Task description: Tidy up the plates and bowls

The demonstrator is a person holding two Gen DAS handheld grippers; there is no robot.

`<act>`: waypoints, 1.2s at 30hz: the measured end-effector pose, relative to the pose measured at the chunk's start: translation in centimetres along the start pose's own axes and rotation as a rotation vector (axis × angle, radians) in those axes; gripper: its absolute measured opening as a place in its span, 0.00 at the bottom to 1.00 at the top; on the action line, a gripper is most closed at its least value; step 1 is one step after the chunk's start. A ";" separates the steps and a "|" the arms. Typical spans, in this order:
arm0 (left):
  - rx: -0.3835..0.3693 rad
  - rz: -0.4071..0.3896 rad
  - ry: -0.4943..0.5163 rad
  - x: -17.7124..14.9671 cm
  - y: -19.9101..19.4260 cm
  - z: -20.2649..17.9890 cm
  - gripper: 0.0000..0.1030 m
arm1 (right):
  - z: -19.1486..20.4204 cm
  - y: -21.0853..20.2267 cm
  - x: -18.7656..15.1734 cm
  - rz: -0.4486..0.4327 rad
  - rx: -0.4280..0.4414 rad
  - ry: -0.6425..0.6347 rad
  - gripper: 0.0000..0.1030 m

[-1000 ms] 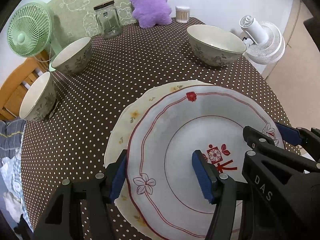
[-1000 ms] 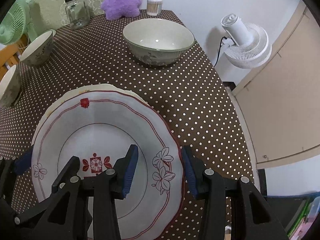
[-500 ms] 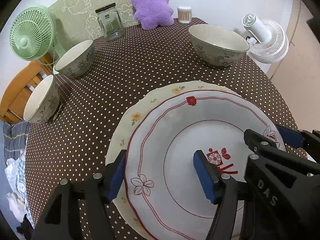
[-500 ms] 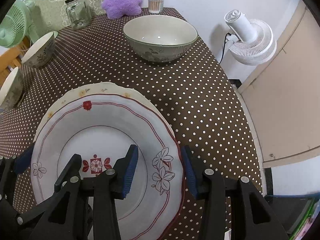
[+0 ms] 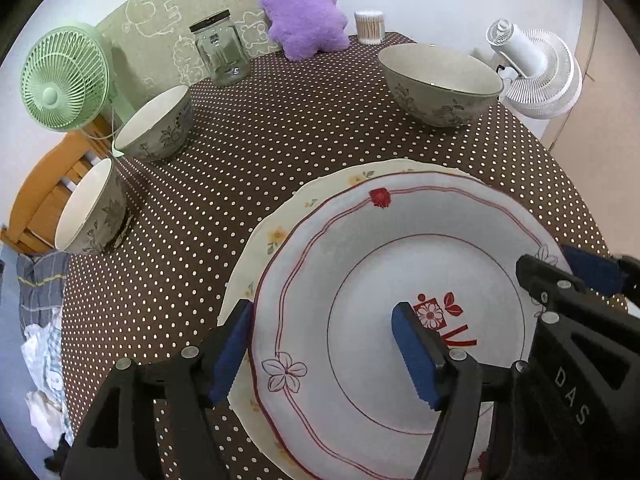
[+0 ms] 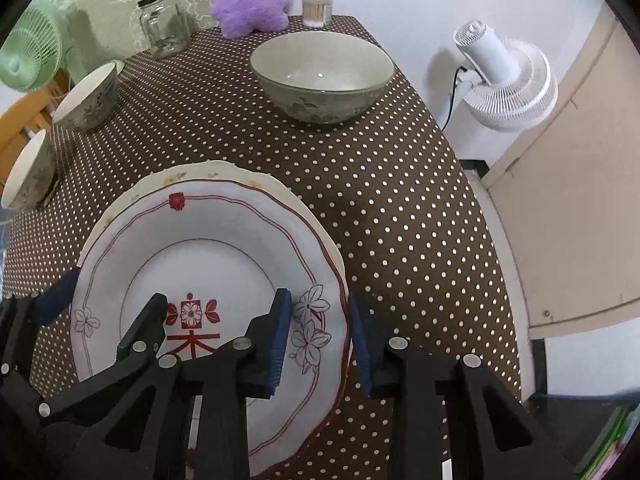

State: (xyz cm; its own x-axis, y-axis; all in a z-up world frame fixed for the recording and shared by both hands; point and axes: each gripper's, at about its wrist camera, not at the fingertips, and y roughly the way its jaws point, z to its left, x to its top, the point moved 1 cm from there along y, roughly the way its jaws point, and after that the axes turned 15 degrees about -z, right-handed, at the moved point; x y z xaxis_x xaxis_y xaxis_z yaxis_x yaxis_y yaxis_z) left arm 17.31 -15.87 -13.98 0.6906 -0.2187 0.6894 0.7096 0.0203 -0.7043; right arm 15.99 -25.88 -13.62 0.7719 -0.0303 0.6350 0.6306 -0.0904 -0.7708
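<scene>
A white plate with red trim (image 5: 360, 264) (image 6: 208, 256) lies on a cream plate with yellow flowers (image 5: 280, 228) (image 6: 188, 174) near the table's front. My left gripper (image 5: 320, 340) is open, its jaws straddling the white plate's left rim. My right gripper (image 6: 318, 332) is open, its jaws straddling the right rim. A large bowl (image 5: 440, 84) (image 6: 320, 74) stands at the far right. Two smaller bowls (image 5: 154, 126) (image 5: 90, 210) stand at the left.
A glass jar (image 5: 220, 54), a purple plush toy (image 5: 304, 12) and a cotton-swab tub (image 5: 370, 26) stand at the table's back. A green fan (image 5: 64, 80) is at the left, a white fan (image 5: 536, 76) off the right edge. A wooden chair (image 5: 40, 200) stands at the left.
Both grippers have drawn back slightly, staying open around the white plate's rims. The plates and bowls have not moved.
</scene>
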 end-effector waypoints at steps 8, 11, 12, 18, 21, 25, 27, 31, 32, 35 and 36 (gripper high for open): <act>0.016 -0.004 -0.014 0.1 0.4 0.4 0.75 | 0.9 0.4 0.7 -0.023 0.008 -0.038 0.31; -0.007 -0.001 -0.034 0.1 0.3 0.8 0.77 | 0.9 0.4 0.7 -0.019 0.009 -0.041 0.31; -0.016 0.003 -0.042 0.1 0.3 1.0 0.80 | 0.9 0.4 0.7 -0.017 0.010 -0.039 0.31; -0.038 0.031 -0.087 0.1 0.0 2.2 0.89 | 0.5 0.2 0.7 -0.005 0.009 -0.002 0.33; -0.051 0.025 -0.101 0.2 -0.7 3.2 0.91 | 0.9 -0.5 0.8 -0.010 0.011 -0.004 0.47; -0.070 0.008 -0.122 0.7 -1.9 5.1 0.94 | 1.7 -2.4 1.4 -0.059 0.042 0.007 0.66; -0.077 0.002 -0.132 0.9 -2.4 6.0 0.94 | 2.4 -3.0 1.8 -0.073 0.046 0.014 0.67; -0.094 -0.016 -0.168 1.3 -3.5 8.5 0.94 | 4.0 -4.2 2.9 -0.088 0.070 0.033 0.67; -0.104 -0.021 -0.180 1.4 -3.8 9.2 0.94 | 4.4 -4.5 3.1 -0.092 0.074 0.036 0.67; -0.123 -0.035 -0.196 1.6 -4.4 10.6 0.94 | 5.7 -5.6 3.9 -0.109 0.085 0.038 0.67; -0.123 -0.043 -0.196 1.6 -4.7 11.1 0.94 | 6.2 -5.9 4.1 -0.115 0.089 0.034 0.67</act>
State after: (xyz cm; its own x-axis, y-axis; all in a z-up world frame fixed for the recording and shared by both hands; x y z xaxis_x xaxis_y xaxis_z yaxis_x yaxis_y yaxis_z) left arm 16.60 -5.51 -7.67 0.6822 -0.0231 0.7308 0.7251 -0.1070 -0.6803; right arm 15.93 -19.31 -6.79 0.6920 -0.0588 0.7195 0.7204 -0.0070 -0.6935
